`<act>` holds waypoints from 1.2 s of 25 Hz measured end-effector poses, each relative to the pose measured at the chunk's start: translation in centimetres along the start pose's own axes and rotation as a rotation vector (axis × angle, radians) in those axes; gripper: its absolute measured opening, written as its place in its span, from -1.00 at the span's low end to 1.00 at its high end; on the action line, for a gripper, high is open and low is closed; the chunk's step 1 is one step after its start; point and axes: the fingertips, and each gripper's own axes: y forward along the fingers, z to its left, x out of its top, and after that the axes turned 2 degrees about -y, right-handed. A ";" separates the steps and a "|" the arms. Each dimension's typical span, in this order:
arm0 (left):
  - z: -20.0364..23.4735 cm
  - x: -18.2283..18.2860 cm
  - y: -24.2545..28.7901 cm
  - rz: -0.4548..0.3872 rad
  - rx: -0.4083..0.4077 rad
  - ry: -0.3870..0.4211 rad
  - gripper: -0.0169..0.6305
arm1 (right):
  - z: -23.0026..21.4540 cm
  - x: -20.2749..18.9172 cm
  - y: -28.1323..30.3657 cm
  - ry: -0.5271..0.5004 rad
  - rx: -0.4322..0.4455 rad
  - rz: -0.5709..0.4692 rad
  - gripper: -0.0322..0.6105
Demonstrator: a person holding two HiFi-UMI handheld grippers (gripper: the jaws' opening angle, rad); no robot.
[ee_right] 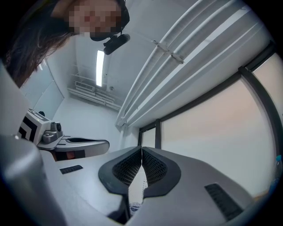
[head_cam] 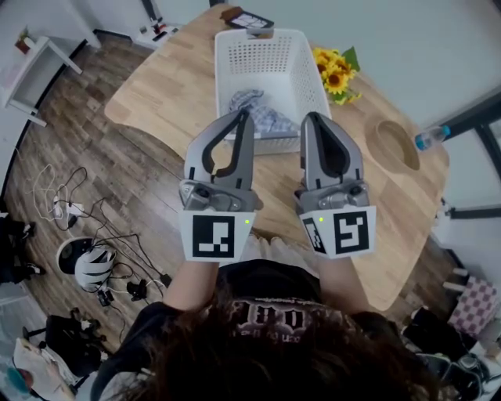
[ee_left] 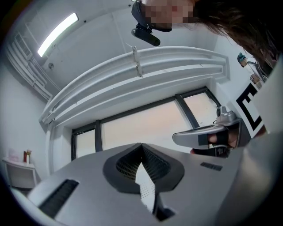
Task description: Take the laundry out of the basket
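Observation:
A white laundry basket [head_cam: 301,66] stands on the wooden table [head_cam: 172,86], with a blue-and-white checked cloth [head_cam: 254,110] crumpled in its near end. I hold both grippers in front of my chest, short of the basket, jaws raised. The left gripper [head_cam: 244,116] is shut with nothing in it, and so is the right gripper [head_cam: 311,117]. The left gripper view shows the closed left gripper [ee_left: 141,146] against ceiling and windows, with the right gripper [ee_left: 208,134] beside it. The right gripper view shows the closed right gripper [ee_right: 141,151], empty, and the left gripper [ee_right: 77,143] at its left.
Sunflowers [head_cam: 337,74] lie right of the basket, with a wooden bowl [head_cam: 394,145] and a water bottle [head_cam: 430,137] further right. A dark flat device [head_cam: 249,19] sits behind the basket. Cables and a white helmet [head_cam: 90,262] lie on the floor at left.

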 end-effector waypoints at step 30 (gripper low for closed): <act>2.6 -0.8 2.6 -0.030 -0.170 -0.035 -0.96 | 0.6 -0.1 3.5 -0.056 -0.089 0.004 -0.82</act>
